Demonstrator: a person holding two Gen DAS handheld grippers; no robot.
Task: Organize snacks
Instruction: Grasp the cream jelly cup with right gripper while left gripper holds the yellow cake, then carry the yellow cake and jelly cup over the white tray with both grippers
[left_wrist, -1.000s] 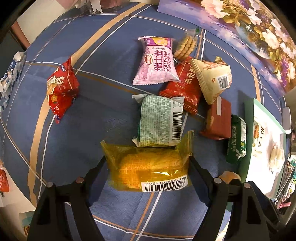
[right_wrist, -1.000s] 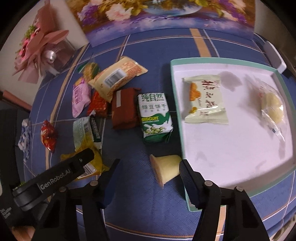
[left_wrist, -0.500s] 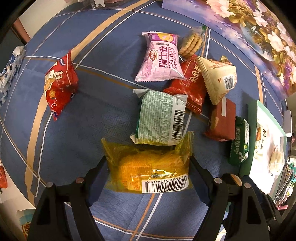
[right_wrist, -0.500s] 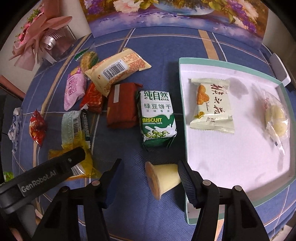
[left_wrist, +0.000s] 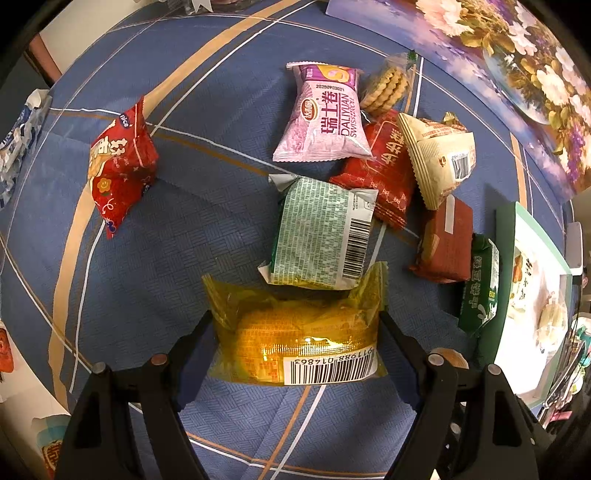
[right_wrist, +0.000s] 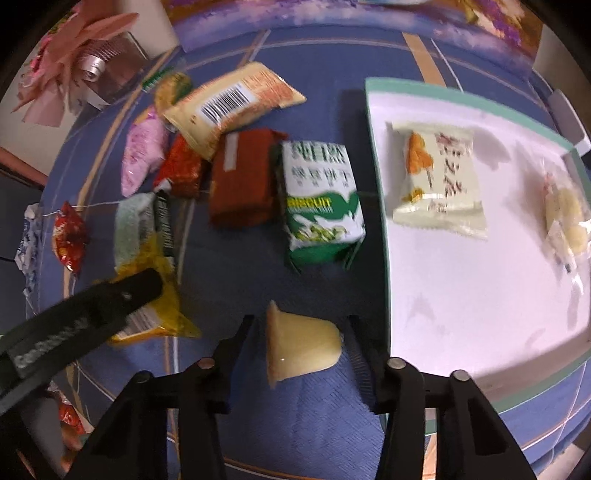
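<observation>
Blue cloth with tan and white lines covers the counter (left_wrist: 155, 258). White tray (right_wrist: 461, 295), teal-rimmed, sits at the counter's right edge, holding a cream packet (right_wrist: 437, 188) and a clear-wrapped pastry (right_wrist: 565, 218). Loose snacks cluster mid-counter: green biscuit pack (right_wrist: 321, 206), brown packet (right_wrist: 243, 181), pink swiss-roll bag (left_wrist: 325, 118), red bag (left_wrist: 120, 166) apart to the left. Left claw (left_wrist: 295, 332) spread wide, straddling the yellow packet (left_wrist: 299, 332), fingers just beside its ends. Right claw (right_wrist: 301, 332) closing around the jelly cup (right_wrist: 301, 343) lying beside the tray; pads not clearly pressing.
</observation>
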